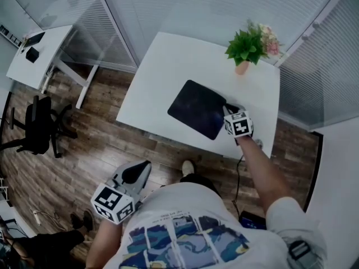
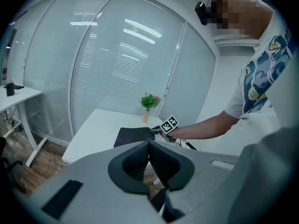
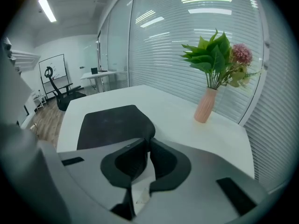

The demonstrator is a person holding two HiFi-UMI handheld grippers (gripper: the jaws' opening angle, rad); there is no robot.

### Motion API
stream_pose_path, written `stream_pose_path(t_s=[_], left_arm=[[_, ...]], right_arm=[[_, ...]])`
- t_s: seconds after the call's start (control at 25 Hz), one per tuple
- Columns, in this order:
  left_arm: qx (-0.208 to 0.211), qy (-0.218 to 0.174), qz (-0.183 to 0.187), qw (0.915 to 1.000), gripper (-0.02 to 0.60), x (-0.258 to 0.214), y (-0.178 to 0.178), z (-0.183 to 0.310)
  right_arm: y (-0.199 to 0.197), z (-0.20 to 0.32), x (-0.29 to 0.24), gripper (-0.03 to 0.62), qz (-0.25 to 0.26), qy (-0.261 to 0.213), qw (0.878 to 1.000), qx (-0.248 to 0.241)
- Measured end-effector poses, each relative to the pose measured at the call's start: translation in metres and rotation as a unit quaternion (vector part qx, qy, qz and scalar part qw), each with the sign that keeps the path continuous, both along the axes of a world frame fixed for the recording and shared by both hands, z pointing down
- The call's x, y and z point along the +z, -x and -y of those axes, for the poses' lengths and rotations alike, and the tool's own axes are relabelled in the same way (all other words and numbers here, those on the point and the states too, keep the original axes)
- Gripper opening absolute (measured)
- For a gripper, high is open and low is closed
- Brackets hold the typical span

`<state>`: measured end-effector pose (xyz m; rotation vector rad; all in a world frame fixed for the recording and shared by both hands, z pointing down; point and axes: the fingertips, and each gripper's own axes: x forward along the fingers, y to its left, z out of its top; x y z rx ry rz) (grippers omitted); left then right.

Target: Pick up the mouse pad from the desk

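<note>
Dark, thin, soft rectangular mouse pad [image 1: 197, 108] is found on the white surface [image 1: 162, 66], close to its front edge and nearer the right front corner than the left. It is set askew to the front edge. No clear long axis can be told, as the sides look near equal.

Right claw [image 1: 225, 109] is placed at the pad's right-hand corner. In the right gripper view the jaws are seen almost together, with only a slit left, and that corner of the mouse pad [image 3: 112, 125] is judged pinched between the tips of the right claw [image 3: 147, 143]. From this claw the rest of the pad runs away and to the left, still flat on the surface as far as can be seen.

Left claw [image 1: 136, 172] is held low by the person's body, well apart from the surface; its jaws are seen pressed together on nothing [image 2: 149, 148].

A pink vase of green leaves and pale flowers [image 1: 242, 66] stands near the back right corner, well apart from the pad.

The lift is judged to turn on the right claw alone, with the pad to be peeled up from that corner.
</note>
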<state>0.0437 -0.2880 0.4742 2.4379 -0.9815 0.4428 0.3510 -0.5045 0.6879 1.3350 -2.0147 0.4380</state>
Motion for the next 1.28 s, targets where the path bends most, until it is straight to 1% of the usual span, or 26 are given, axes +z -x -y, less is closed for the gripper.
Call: stream_pose_path(t_s=[0.2,0.32,0.52,0.76,0.88,1.04,1.28], left_arm=[[0.008,-0.007,-0.006,0.9999,0.003,-0.006,0.014,-0.013],[0.011,-0.009,-0.008,0.9999,0.003,-0.008,0.025,-0.024],[0.01,-0.014,-0.014,0.9998,0.003,-0.012,0.046,-0.042],[0.01,-0.026,-0.028,0.9992,0.003,-0.018,0.066,-0.069],[0.01,-0.031,-0.032,0.999,0.003,-0.02,0.075,-0.083],[0.008,-0.038,-0.037,0.9986,0.003,-0.021,0.086,-0.101],[0.002,-0.044,-0.046,0.998,0.003,-0.025,0.109,-0.131]], right_arm=[[0.014,-0.011,-0.02,0.029,0.0,-0.006,1.0,0.0],[0.023,-0.015,-0.039,0.028,0.0,-0.025,1.0,-0.001],[0.037,-0.031,-0.062,0.028,-0.001,-0.025,1.0,-0.002],[0.062,-0.041,-0.098,0.026,-0.007,-0.059,0.998,-0.021],[0.073,-0.05,-0.112,0.026,-0.011,-0.064,0.997,-0.03],[0.086,-0.057,-0.132,0.026,-0.017,-0.085,0.995,-0.044],[0.104,-0.076,-0.163,0.025,-0.023,-0.1,0.994,-0.049]])
